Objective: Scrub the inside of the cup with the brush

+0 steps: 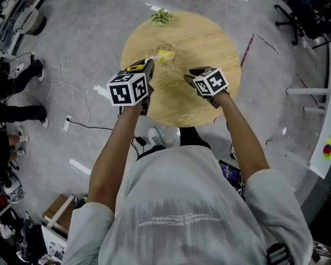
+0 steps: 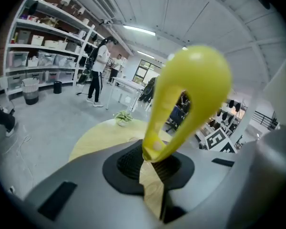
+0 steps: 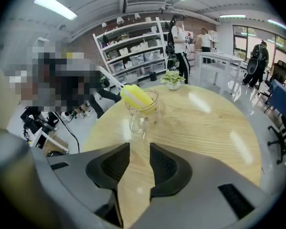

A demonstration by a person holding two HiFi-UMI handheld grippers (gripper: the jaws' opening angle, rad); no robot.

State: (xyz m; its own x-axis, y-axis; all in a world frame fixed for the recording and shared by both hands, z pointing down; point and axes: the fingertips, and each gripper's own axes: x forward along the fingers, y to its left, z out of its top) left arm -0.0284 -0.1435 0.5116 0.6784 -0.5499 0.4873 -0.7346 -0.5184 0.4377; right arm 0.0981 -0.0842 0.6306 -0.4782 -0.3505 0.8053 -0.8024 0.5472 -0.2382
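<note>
The round wooden table [image 1: 207, 35] is mostly bare. Its whole right half is open, and only a small potted plant [image 1: 161, 16] sits at the far rim, so I have free room on every side of the cup [image 1: 166, 54]. The cup is a clear glass one standing upright left of the table's middle, nearer than the plant and apart from it. My left tongs [image 1: 149, 65] are over the left part of the table, just near-left of the cup. In the left gripper view they [image 2: 152, 163] are pinching the narrow end of the yellow brush [image 2: 195, 80], whose looped body rises away from the jaws. Seen from above, the brush [image 1: 161, 56] has its long axis running from near-left to far-right, and its far end is in the cup's mouth. The right gripper view shows that yellow end [image 3: 136, 96] lying tilted across the rim of the cup [image 3: 142, 111], with the cup's glass handle on the near side. My right tongs [image 3: 139, 163] are spread with only tabletop [image 3: 205, 123] showing between the pads. They [image 1: 188, 75] sit to the right of the cup, well clear of it. Around the table is grey concrete floor with a white cable [image 1: 71, 101] on the left. Shelves of boxes [image 3: 133, 51] stand far off, and people are standing near them.
</note>
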